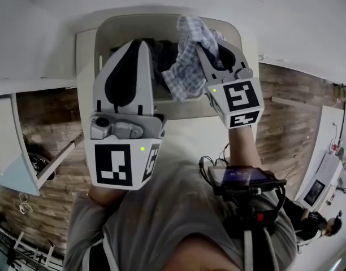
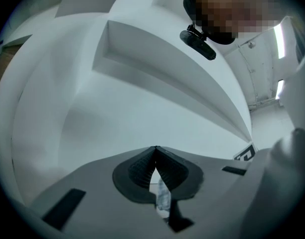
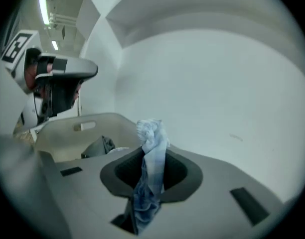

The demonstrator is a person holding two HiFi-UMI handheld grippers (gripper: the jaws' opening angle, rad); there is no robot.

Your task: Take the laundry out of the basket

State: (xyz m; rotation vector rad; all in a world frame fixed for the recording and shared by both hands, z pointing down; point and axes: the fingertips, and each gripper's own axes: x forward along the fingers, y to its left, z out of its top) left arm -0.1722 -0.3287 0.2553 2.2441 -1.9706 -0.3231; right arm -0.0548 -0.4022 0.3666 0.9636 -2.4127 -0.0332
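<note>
A white laundry basket (image 1: 105,33) stands in front of me at the top of the head view, with dark laundry (image 1: 161,52) inside. My right gripper (image 1: 213,48) is shut on a blue-and-white checked cloth (image 1: 187,66) and holds it above the basket's rim. In the right gripper view the cloth (image 3: 150,131) sticks up between the pads and hangs down behind them, with the basket (image 3: 87,128) and dark garments (image 3: 100,146) at lower left. My left gripper (image 1: 140,41) hangs over the basket's left half. Its tips (image 2: 155,148) meet, with no cloth gripped.
White walls surround the basket. Wooden floor (image 1: 48,123) shows on both sides, and a white cabinet (image 1: 9,151) stands at the left. A device (image 1: 243,176) on a mount sits at my chest. White equipment (image 1: 325,179) stands at the far right.
</note>
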